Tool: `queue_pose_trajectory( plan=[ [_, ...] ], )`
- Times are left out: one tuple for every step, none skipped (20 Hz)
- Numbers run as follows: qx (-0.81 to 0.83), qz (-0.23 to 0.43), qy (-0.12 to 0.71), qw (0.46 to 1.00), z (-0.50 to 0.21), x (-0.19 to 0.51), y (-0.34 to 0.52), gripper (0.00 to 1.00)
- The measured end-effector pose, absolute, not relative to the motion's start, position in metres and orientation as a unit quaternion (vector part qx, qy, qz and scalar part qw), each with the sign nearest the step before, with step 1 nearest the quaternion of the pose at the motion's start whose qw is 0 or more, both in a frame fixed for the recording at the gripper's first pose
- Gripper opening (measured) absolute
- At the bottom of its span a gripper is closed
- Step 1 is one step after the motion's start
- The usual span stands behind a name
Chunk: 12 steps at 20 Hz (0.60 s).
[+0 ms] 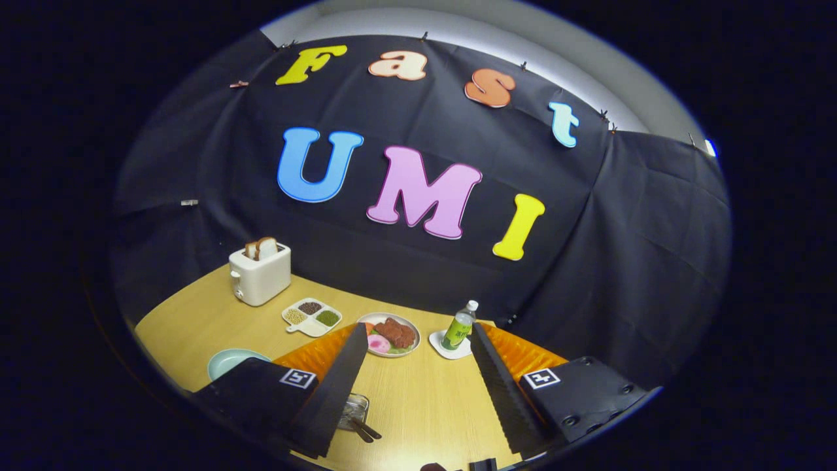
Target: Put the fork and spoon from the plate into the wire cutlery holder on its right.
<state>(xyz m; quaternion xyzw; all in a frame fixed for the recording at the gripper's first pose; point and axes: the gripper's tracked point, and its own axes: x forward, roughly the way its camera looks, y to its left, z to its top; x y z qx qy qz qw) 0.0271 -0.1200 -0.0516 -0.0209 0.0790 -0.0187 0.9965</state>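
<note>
**Gripper open above table, cutlery holder low beside one finger**

The gripper (415,392) is held over the wooden table (418,405) w/ its two fingers wide apart and nothing between them, only bare tabletop. Low down, just at the inner side of the finger (333,386) that shows beside the light blue plate (229,363), stands a small metal holder (353,411), partly hidden by that finger. Two dark handles (365,430) stick out near it; whether they are fork and spoon cannot be told, they are too small.

Beyond the fingertips sits a plate of food (390,333) w/ meat and a pink slice. Next to it a green bottle (460,326) stands upright on a white coaster (450,347). Farther back are a divided dish of beans (312,316) and a white toaster (259,273) w/ bread in it.
</note>
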Motion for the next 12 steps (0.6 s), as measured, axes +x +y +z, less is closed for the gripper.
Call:
queue_pose_trajectory(
  plan=[
    [-0.02,-0.017,0.063,0.998,-0.048,0.022,-0.123,0.98],
    [-0.022,-0.009,0.055,0.998,-0.047,0.019,-0.122,0.98],
    [-0.026,0.001,0.054,0.998,-0.05,0.018,-0.123,0.98],
    [-0.026,0.008,0.056,0.998,-0.053,0.017,-0.125,0.98],
    [-0.022,0.018,0.058,0.998,-0.054,0.017,-0.127,0.98],
    [-0.017,0.026,0.058,0.998,-0.056,0.015,-0.129,0.98],
    [-0.013,0.034,0.058,0.998,-0.058,0.013,-0.131,0.98],
    [-0.011,0.042,0.058,0.997,-0.062,0.01,-0.133,0.98],
    [-0.01,0.051,0.059,0.997,-0.065,0.007,-0.134,0.98],
    [-0.009,0.062,0.06,0.996,-0.069,0.002,-0.133,0.98],
    [-0.006,0.07,0.058,0.996,-0.071,-0.001,-0.134,0.98],
    [-0.003,0.075,0.053,0.996,-0.071,-0.002,-0.135,0.98]
  ],
)
